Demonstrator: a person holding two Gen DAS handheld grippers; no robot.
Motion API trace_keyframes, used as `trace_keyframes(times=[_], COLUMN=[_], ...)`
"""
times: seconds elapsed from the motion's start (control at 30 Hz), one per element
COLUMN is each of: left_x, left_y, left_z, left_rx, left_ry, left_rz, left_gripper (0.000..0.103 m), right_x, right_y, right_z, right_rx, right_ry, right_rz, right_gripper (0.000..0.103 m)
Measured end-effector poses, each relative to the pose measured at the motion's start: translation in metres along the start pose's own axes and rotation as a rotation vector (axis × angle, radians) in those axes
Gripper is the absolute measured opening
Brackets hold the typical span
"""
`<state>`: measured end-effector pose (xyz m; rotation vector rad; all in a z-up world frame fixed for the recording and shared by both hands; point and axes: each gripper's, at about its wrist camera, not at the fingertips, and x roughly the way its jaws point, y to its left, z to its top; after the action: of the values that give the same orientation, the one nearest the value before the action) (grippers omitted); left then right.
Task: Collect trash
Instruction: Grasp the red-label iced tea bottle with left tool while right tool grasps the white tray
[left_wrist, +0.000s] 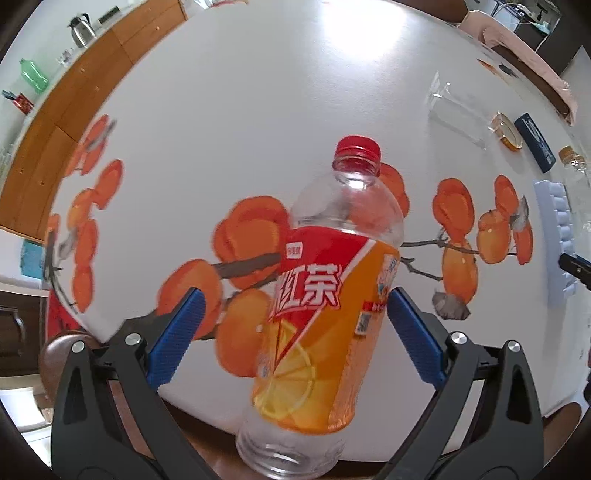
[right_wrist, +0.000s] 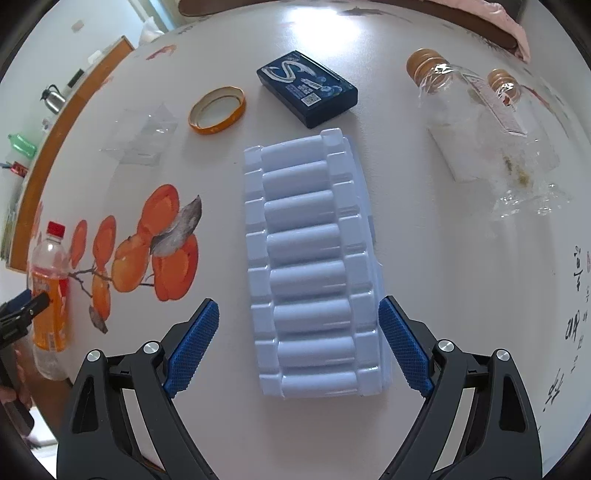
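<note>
An empty plastic tea bottle (left_wrist: 325, 295) with a red cap and orange label stands between the open fingers of my left gripper (left_wrist: 291, 306), near the table's front edge; neither pad clearly presses it. It also shows at the left of the right wrist view (right_wrist: 50, 291). A pale blue ribbed plastic tray (right_wrist: 310, 266) lies flat on the white table (right_wrist: 461, 295), its near end between the open fingers of my right gripper (right_wrist: 299, 317). The tray's edge shows in the left wrist view (left_wrist: 557, 236).
Beyond the tray lie a dark blue box (right_wrist: 308, 88), an orange-rimmed lid (right_wrist: 218, 110), a clear plastic wrapper (right_wrist: 140, 138) and a crumpled clear bag with gold-capped bottles (right_wrist: 487, 129). Orange fruit is painted on the table (right_wrist: 147, 251). A wooden cabinet (left_wrist: 74, 110) stands at the left.
</note>
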<state>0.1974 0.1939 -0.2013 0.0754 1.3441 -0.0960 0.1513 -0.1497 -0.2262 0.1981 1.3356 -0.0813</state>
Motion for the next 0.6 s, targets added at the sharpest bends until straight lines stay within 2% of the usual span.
trace_keyframes(times=[0.13, 0.2, 0.23, 0.37, 0.43, 0.47, 0.6], left_x=[0.009, 0.015, 0.017, 0.024, 0.027, 0.028, 0.028], left_y=[-0.014, -0.018, -0.023, -0.041, -0.048, -0.052, -0.063], left_z=[-0.001, 0.0, -0.001, -0.002, -0.003, -0.004, -0.004], left_rx=[0.02, 0.028, 0.034, 0.061, 0.064, 0.071, 0.082], left_ry=[0.019, 0.029, 0.038, 0.056, 0.065, 0.069, 0.066], left_rz=[-0.034, -0.05, -0.062, -0.063, -0.068, -0.066, -0.061], left_gripper=[0.092, 0.082, 0.08, 0.078, 0.072, 0.064, 0.057], right_x=[0.006, 0.008, 0.008, 0.011, 0.012, 0.012, 0.012], right_y=[0.003, 0.005, 0.004, 0.005, 0.005, 0.007, 0.009], right_z=[0.0, 0.0, 0.0, 0.001, 0.001, 0.001, 0.001], right_rx=[-0.014, -0.022, -0.024, -0.036, -0.051, -0.053, -0.071], right_ry=[-0.003, -0.006, -0.006, -0.01, -0.009, -0.008, 0.001], right_rz=[-0.03, -0.045, -0.048, -0.037, -0.041, -0.04, -0.031], right_gripper=[0.085, 0.083, 0.076, 0.074, 0.074, 0.073, 0.069])
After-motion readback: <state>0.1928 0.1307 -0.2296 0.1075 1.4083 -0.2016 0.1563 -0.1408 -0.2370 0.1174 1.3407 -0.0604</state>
